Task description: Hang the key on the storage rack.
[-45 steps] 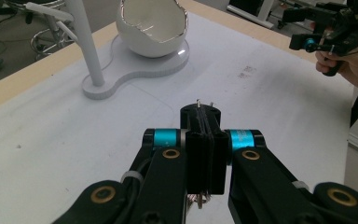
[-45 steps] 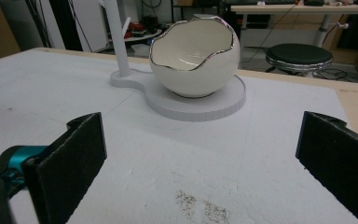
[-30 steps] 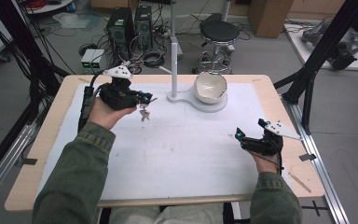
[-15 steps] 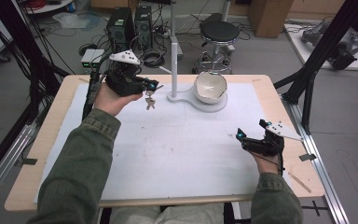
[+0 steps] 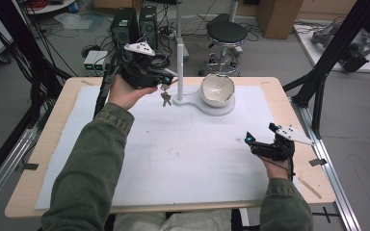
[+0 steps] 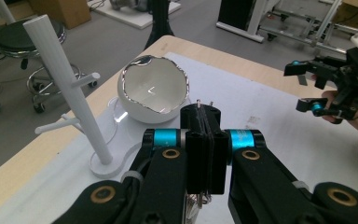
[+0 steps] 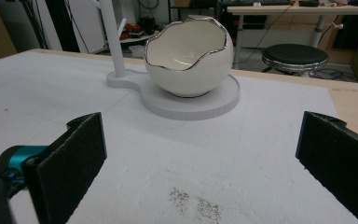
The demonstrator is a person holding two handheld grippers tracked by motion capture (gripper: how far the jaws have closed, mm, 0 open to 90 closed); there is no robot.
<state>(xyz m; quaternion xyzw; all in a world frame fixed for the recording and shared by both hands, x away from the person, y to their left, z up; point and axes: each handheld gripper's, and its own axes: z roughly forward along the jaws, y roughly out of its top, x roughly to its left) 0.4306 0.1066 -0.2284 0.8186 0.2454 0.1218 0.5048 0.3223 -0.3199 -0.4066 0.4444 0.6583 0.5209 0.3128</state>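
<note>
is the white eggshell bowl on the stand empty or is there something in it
Empty. The bowl sits upright on the stand's base, and both tool views show only bare glossy white inside it. The keys hang from the left tool.

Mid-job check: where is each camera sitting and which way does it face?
High view: above the person's side, looking forward and down on the table; both sleeves and the left gripper holding keys show.
Left gripper view: along its shut jaws toward the peg stand and egg-shaped bowl.
Right gripper view: low over the table, between its open jaws toward the bowl.
All three share the bowl.
</note>
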